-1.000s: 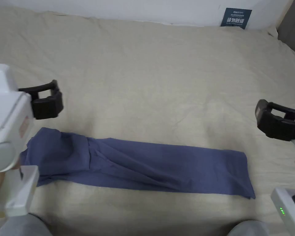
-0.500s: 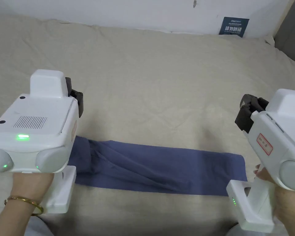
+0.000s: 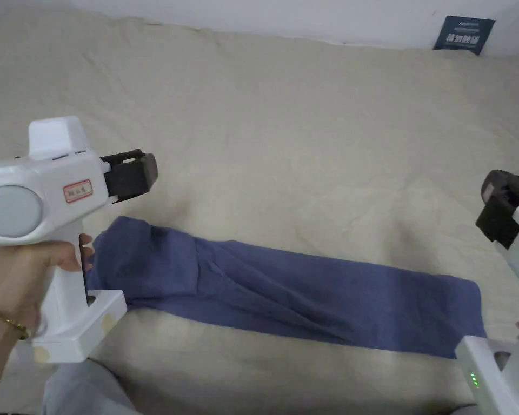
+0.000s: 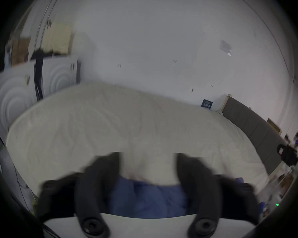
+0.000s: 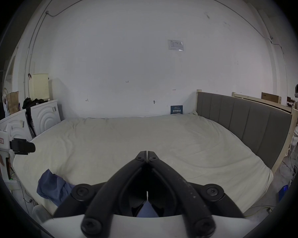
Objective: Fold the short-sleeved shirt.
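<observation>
**Both grippers hanging above the folded shirt**

The blue short-sleeved shirt (image 3: pixel 285 283) is lying as a long narrow strip along the near edge of the beige-sheeted bed (image 3: pixel 285 135). The left hand-held gripper (image 4: pixel 147 171) is hovering over its left end, jaws spread wide — gripping nothing. The right hand-held gripper (image 5: pixel 147 153) is hovering near the right end, jaws pressed together — empty.

Left gripper (image 4: pixel 147 166) hangs in the air, jaws spread wide, gripped by the left hand (image 3: pixel 23 275). Right gripper (image 5: pixel 147 153) floats level, jaws pressed together, empty.
</observation>
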